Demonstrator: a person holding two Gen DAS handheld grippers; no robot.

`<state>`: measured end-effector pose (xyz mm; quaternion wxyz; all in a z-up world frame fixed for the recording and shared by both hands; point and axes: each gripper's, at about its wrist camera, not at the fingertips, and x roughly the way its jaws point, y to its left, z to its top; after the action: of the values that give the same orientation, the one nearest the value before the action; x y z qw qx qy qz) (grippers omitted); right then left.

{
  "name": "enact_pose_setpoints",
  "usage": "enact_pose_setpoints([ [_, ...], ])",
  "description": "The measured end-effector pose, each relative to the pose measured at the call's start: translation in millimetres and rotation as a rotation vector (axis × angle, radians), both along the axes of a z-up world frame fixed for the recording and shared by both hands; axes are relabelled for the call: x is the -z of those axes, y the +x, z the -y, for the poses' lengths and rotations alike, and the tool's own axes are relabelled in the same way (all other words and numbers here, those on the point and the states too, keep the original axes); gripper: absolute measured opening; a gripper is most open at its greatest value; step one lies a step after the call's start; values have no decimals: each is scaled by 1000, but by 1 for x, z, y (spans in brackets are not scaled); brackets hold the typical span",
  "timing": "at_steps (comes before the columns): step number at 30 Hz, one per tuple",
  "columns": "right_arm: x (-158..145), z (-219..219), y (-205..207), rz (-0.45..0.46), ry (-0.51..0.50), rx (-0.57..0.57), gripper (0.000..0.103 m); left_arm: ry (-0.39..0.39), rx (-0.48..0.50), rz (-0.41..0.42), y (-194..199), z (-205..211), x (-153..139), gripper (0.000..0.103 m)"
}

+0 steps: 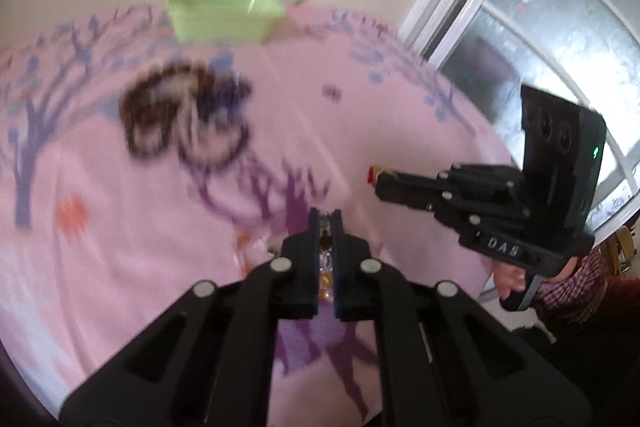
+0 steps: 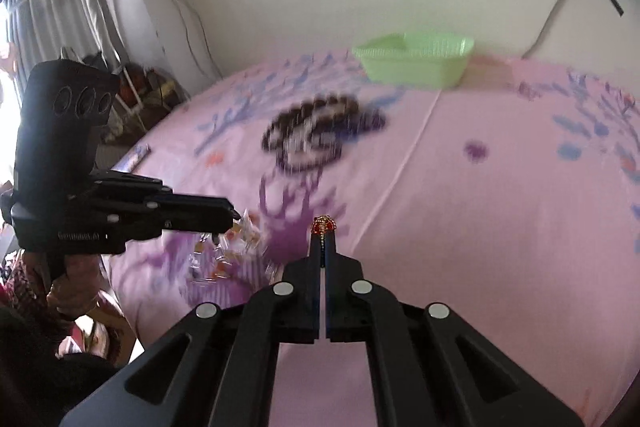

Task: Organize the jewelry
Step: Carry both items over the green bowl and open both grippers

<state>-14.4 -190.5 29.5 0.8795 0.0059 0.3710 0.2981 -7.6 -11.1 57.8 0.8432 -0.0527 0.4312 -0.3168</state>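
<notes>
Grippers: both are clamped on jewelry and raised above the pink printed bedsheet (image 2: pixel 500 227), side by side, pointing forward and down.
Green tub (image 2: pixel 416 65): sits at the far edge of the sheet by the wall, ahead of both tools; from the right wrist view it lies ahead and slightly right, from the left wrist view ahead and left.
Beaded heap (image 2: pixel 316 139): dark necklaces, blurred, lying on the sheet between the tools and the tub.
Left gripper (image 1: pixel 325 217): jaws pressed on a sparkly amber and clear piece (image 1: pixel 325 259) that trails down between the fingers.
Right gripper (image 2: pixel 323 227): jaws together on a fine gold chain (image 2: pixel 322 249), its red bead cluster poking out at the tips.
Nearer hand: cannot tell; both look about level, well short of the tub.
Likely next: carry both pieces forward over the heap to the tub.
</notes>
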Motion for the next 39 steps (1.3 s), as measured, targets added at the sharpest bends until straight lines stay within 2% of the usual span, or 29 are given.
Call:
enact_pose_setpoints([
  [6,-50,1,39,91,59,-11,0,2,4,130,48,4,-71,4],
  [12,-106,7,113,138,82,17,0,23,-40,224,125,12,-138,4],
  [17,-135,8,181,144,48,54,0,43,-98,262,188,17,-166,4],
  [20,-129,7,216,109,37,69,0,53,-127,234,227,20,-161,4],
  [23,-106,5,243,65,15,81,0,72,-146,177,259,23,-137,4],
  [25,-87,3,260,29,14,86,0,96,-162,132,276,25,-111,5],
  [28,-52,3,284,-68,86,65,0,147,-194,49,295,30,-68,5],
  [31,-26,0,301,-144,63,114,0,199,-215,-59,305,32,-31,5],
  [33,-22,4,303,-160,78,139,0,204,-227,-62,301,30,-26,5],
  [35,-30,9,293,-133,115,140,0,211,-242,-35,291,28,-29,5],
  [39,-42,13,261,-83,114,142,0,256,-294,29,258,27,-34,5],
])
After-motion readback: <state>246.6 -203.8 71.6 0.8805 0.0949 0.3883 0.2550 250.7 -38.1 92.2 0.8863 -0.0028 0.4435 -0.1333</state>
